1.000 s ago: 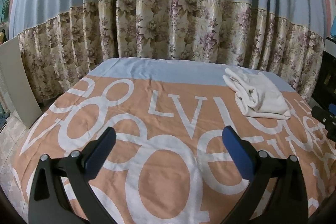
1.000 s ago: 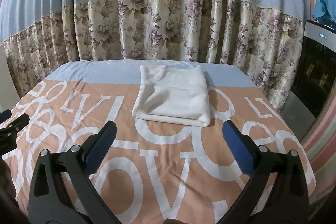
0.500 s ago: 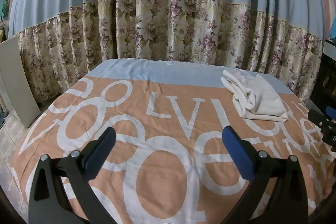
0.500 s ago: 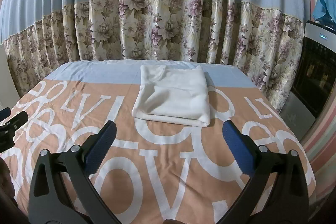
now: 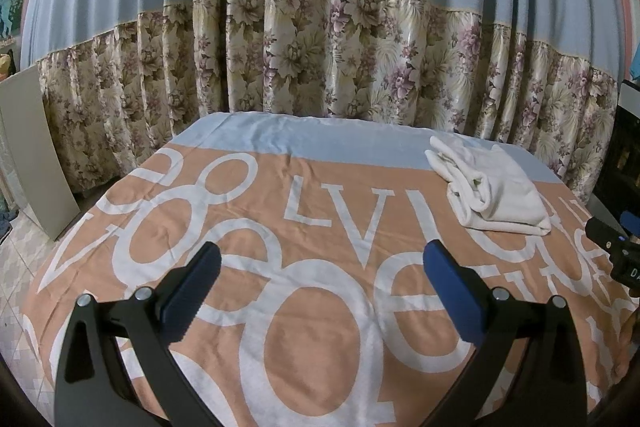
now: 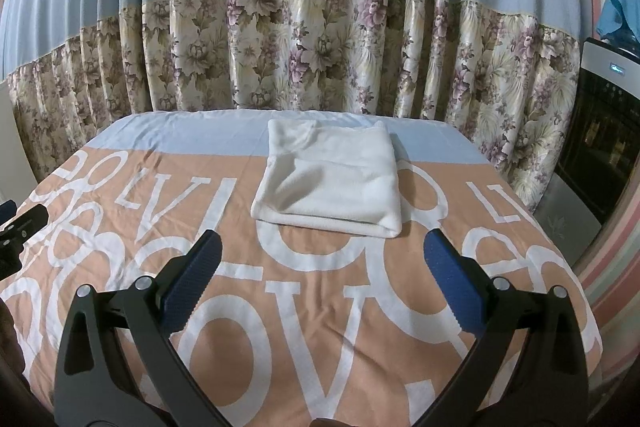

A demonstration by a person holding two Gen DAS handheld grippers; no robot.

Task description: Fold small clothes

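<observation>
I'm looking across a bed [image 6: 320, 307] covered in an orange spread with big white letters and a pale blue band at the far edge, with a blue and floral curtain [image 6: 304, 47] hanging behind it. The one garment I can find, a white piece of clothing [image 6: 332, 179], lies far of centre on the spread, straddling the line between the orange and the blue band; from the left wrist view it sits far right [image 5: 488, 187]. It is already doubled into a compact, roughly square packet with stacked layers showing along its near and left edges, so I judge the folding of this piece to be done or nearly so. I see no other clothes on the bed, so what is left may be only a tidy-up or fetching a new item, though I can't tell from here. My right gripper [image 6: 320, 267] hovers low over the spread just near of the packet, aimed straight at it, jaws spread wide and holding nothing. My left gripper [image 5: 320, 271] hangs over bare spread left of the garment and well apart from it, level, jaws equally wide and empty
</observation>
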